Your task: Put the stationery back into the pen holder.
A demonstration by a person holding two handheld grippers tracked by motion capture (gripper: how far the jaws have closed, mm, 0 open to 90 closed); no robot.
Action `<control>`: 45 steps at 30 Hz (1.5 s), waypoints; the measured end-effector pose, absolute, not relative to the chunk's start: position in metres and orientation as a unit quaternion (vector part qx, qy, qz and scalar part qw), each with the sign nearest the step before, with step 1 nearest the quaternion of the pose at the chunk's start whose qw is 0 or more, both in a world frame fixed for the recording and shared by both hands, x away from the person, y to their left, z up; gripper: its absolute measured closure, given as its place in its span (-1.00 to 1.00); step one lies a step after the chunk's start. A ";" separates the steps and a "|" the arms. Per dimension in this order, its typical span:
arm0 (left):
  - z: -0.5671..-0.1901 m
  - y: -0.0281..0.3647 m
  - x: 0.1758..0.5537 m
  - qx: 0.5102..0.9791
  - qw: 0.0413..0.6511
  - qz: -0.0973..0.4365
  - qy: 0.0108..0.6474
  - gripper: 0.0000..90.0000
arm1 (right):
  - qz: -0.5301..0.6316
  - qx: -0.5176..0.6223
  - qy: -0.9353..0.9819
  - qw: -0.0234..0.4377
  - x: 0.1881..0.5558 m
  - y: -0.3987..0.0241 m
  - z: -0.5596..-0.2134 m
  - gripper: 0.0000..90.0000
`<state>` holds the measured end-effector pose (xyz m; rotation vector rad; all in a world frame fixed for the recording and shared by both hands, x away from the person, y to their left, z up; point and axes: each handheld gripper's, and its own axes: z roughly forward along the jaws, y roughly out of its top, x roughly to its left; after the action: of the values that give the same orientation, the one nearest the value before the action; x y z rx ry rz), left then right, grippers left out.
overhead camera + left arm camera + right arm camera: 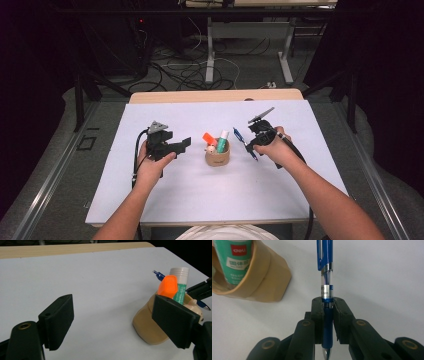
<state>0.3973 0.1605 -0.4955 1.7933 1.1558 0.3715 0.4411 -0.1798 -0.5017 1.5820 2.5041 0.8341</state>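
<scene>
A tan cup (217, 156) stands mid-table on the white sheet and holds an orange marker (208, 138) and a green glue stick (223, 139). My right gripper (251, 144) is just right of the cup, shut on a blue pen (245, 142); in the right gripper view the pen (326, 282) runs up between the pads (319, 315), with the cup (259, 282) at upper left. My left gripper (186, 144) hovers left of the cup, open and empty. Its own view shows the cup (150, 325), marker (168, 286) and glue stick (180, 283) behind its right pad (173, 321).
The white sheet (165, 185) covers a wooden table whose far edge (200, 96) shows behind it. Beyond are table legs and loose cables (200, 70) on the floor. Dark frame posts stand at both sides.
</scene>
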 end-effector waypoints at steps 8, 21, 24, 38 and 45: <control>-0.495 0.160 0.397 0.733 0.467 0.151 0.471 -0.59 | 0.274 0.498 0.821 0.051 0.434 -0.184 -0.485 0.77; -0.495 0.160 0.397 0.735 0.466 0.149 0.470 -0.59 | 0.306 0.449 0.834 0.094 0.418 -0.183 -0.471 0.77; -0.494 0.160 0.398 0.734 0.467 0.148 0.470 -0.59 | 0.312 0.431 0.840 0.106 0.413 -0.182 -0.467 0.77; -0.492 0.159 0.398 0.733 0.471 0.152 0.466 -0.59 | 0.309 0.261 0.879 0.251 0.381 -0.176 -0.446 0.77; -0.491 0.159 0.398 0.732 0.471 0.153 0.467 -0.59 | 0.294 0.121 0.880 0.353 0.361 -0.168 -0.450 0.77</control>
<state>0.3980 0.1591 -0.4910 1.7938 1.1430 0.3743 0.3614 -0.1685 -0.4496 0.3140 2.2753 0.7615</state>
